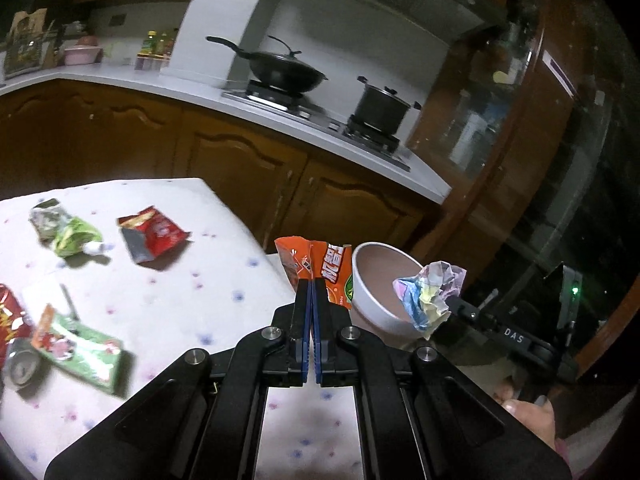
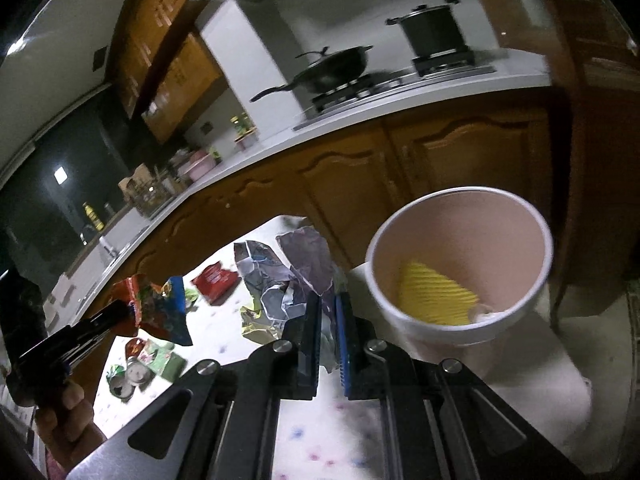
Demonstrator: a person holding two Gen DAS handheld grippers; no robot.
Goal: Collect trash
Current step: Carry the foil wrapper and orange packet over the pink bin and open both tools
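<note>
My left gripper (image 1: pixel 312 282) is shut on an orange snack wrapper (image 1: pixel 320 266), held above the table's right edge. The same wrapper (image 2: pixel 154 308) hangs from the left gripper (image 2: pixel 122 308) in the right wrist view. My right gripper (image 2: pixel 328 300) is shut on a crumpled paper ball (image 2: pixel 292 276), also seen as a pastel paper ball (image 1: pixel 430 292) beside the bin. A white round bin (image 2: pixel 460 268) with a brown inside stands just right of both grippers; yellow ridged trash (image 2: pixel 436 296) lies in it. The bin (image 1: pixel 380 284) sits past the table edge.
On the floral tablecloth (image 1: pixel 168 296) lie a red packet (image 1: pixel 154 236), a green crumpled wrapper (image 1: pixel 66 230), a green and red packet (image 1: pixel 80 346) and a crushed can (image 1: pixel 22 366). Behind are brown cabinets (image 1: pixel 248 168), a wok (image 1: pixel 280 66) and a pot (image 1: pixel 382 106) on the stove.
</note>
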